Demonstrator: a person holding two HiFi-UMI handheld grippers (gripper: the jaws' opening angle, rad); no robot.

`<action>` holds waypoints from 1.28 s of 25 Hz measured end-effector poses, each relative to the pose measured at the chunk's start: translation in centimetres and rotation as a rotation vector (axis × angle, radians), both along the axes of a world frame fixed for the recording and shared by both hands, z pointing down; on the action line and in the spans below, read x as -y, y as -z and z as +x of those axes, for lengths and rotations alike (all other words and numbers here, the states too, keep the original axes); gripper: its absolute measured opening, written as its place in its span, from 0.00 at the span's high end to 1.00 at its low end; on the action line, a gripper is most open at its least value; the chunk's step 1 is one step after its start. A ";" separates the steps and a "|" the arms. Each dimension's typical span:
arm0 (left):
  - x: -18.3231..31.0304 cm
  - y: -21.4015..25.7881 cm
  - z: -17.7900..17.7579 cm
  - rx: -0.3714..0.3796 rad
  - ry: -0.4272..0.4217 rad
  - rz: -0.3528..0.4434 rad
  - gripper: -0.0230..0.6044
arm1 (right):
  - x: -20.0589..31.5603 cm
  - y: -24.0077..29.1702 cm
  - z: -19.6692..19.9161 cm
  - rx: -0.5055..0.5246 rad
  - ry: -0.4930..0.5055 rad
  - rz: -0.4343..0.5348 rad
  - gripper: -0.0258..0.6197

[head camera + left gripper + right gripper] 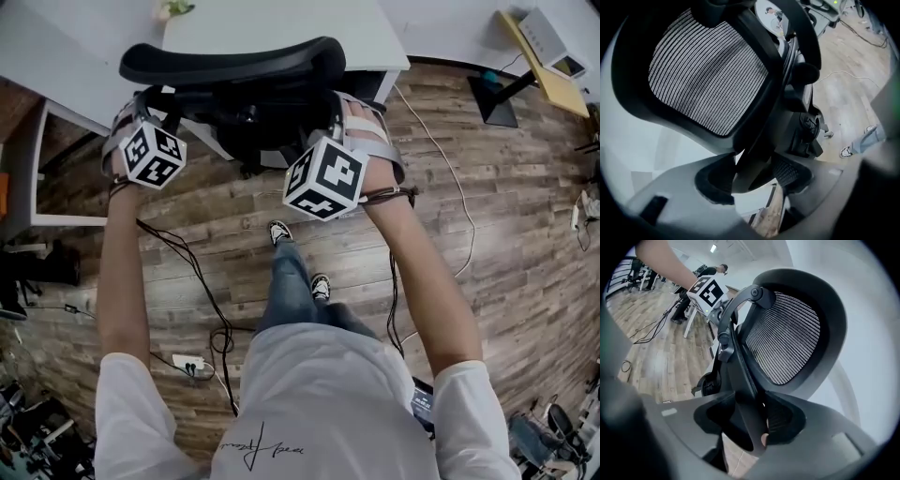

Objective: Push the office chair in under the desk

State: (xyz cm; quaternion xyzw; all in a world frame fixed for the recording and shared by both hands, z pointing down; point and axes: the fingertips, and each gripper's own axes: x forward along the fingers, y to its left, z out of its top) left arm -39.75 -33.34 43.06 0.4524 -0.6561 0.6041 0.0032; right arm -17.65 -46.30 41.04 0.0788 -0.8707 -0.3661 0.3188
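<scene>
Head view looks steeply down on the office chair [234, 61]. Its curved black top rail is smooth and matte, and it lies right along the near edge of the white, flat-topped desk [281, 28], with the rest of the chair dark and bunched below it. From the left gripper view the backrest is a rounded shell of hard black plastic around a panel of fine striped mesh [703, 70], carried on a thick, smooth spine with knuckled joints. The right gripper view shows the same mesh [787, 333] from the other side, bulging slightly inside its oval rim.

The floor [487, 216] is grey-brown wood plank, its grain running crosswise. Bare planks lie open to the right of the chair and behind it, around the person's patterned shoes [279, 232]. A black cable [187, 272] loops over the boards on the left of the feet, and a thin white cable [441, 159] trails along the right (both lie behind the chair, away from the desk). A white desk leg [70, 220] borders the floor at far left.

The left gripper [752, 180] pinches a slanting bar of the chair's back frame, its ribbed pad [787, 171] pressed to the bar's side. The right gripper [750, 420] clamps the matching bar on the other side, ribbed pad [780, 416] against it, jaws fairly wide around the thick plastic.
</scene>
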 end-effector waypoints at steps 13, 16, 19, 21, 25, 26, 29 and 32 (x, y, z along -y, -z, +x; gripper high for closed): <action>6.0 0.5 0.8 0.076 -0.047 0.092 0.61 | 9.2 -0.4 -2.1 -0.011 0.001 -0.004 0.62; 7.4 0.7 1.0 0.086 -0.050 0.104 0.62 | 11.2 -0.4 -2.4 -0.028 -0.011 -0.005 0.61; 8.8 0.7 0.9 0.089 -0.047 0.109 0.62 | 13.0 -0.6 -3.0 -0.047 -0.020 -0.004 0.61; 9.7 0.7 1.3 0.097 -0.053 0.117 0.62 | 14.2 -0.7 -3.0 -0.061 -0.026 -0.002 0.60; 11.9 1.0 2.7 0.109 -0.086 0.136 0.63 | 17.6 -1.0 -2.9 -0.084 -0.040 0.014 0.59; 12.7 1.0 3.1 0.110 -0.096 0.139 0.64 | 18.8 -1.0 -3.0 -0.091 -0.047 0.032 0.59; 14.1 1.1 4.2 0.111 -0.143 0.160 0.64 | 21.4 -1.2 -3.4 -0.124 -0.081 0.097 0.58; 14.4 0.9 4.4 0.114 -0.150 0.166 0.65 | 21.8 -1.4 -3.3 -0.141 -0.075 0.106 0.58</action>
